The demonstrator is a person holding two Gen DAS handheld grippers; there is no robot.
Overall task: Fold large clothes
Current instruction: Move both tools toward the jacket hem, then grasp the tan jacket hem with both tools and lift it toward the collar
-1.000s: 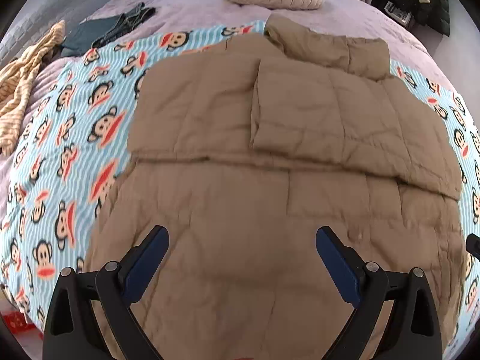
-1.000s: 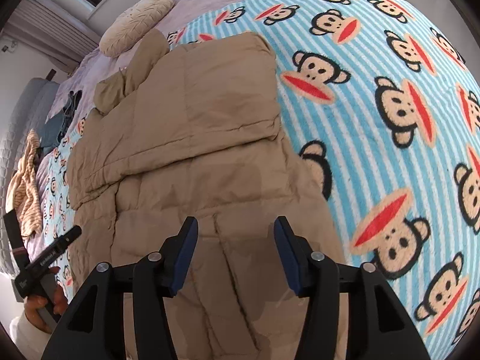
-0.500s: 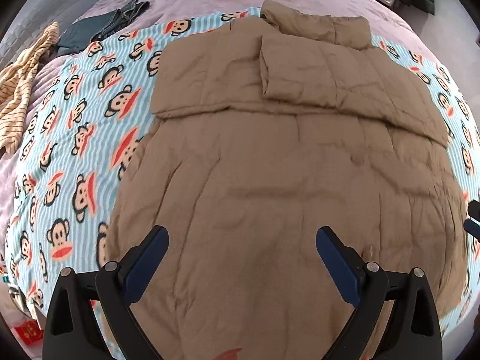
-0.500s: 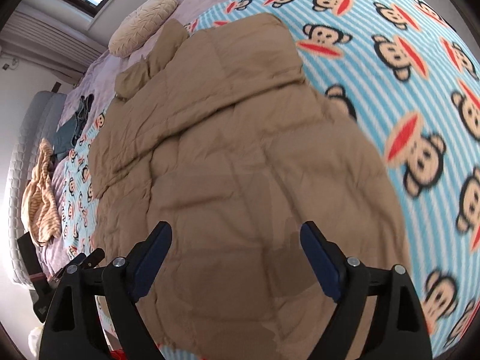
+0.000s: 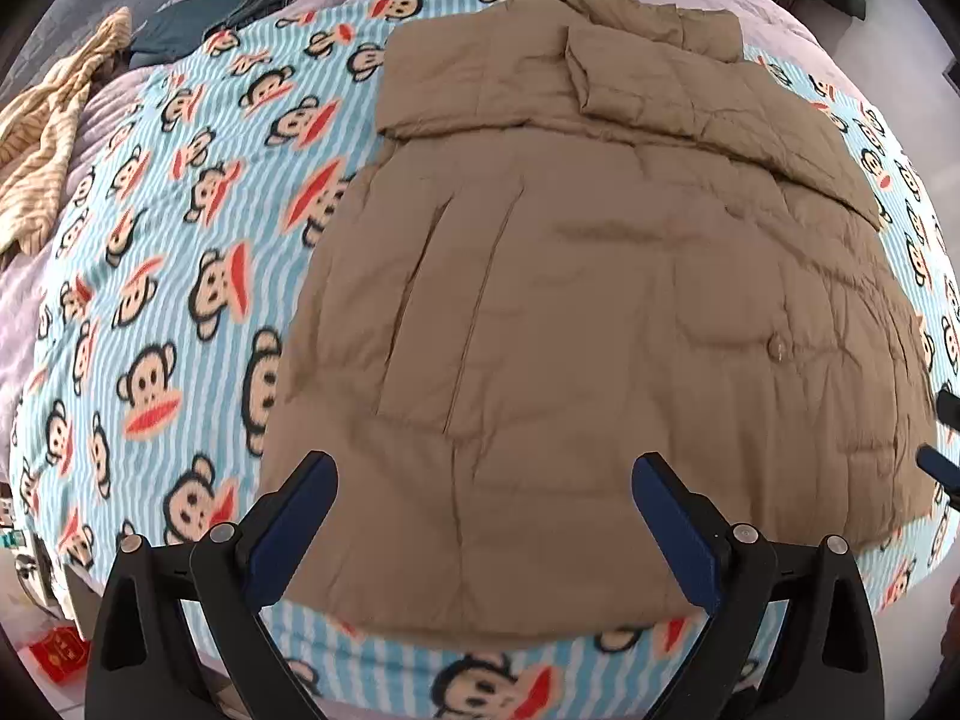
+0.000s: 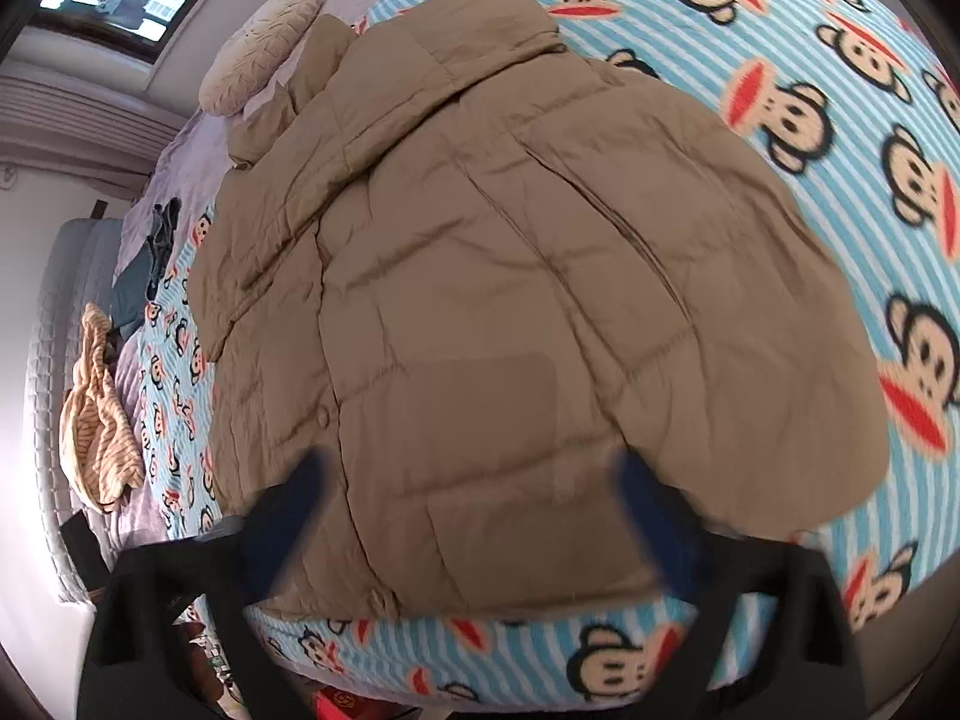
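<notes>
A tan quilted coat (image 5: 600, 276) lies flat on the monkey-print blanket (image 5: 180, 228), collar at the far end, both sleeves folded across the upper part. My left gripper (image 5: 485, 474) hangs open above the coat's near hem with nothing between its fingers. In the right wrist view the same coat (image 6: 510, 312) fills the middle. My right gripper (image 6: 468, 474) hovers over its near hem, blurred, jaws opening wide and empty. The tips of the right gripper (image 5: 942, 438) show at the right edge of the left wrist view.
A cream pillow (image 6: 258, 48) lies beyond the collar. Dark green clothes (image 5: 222, 12) and a striped yellow garment (image 5: 42, 132) lie at the far left of the bed. A red packet (image 5: 60, 651) lies on the floor by the bed's near edge.
Both grippers have drawn back toward the bed's near edge, so the coat's hem and blanket edge now show. The right gripper's jaws have spread from half apart to wide.
</notes>
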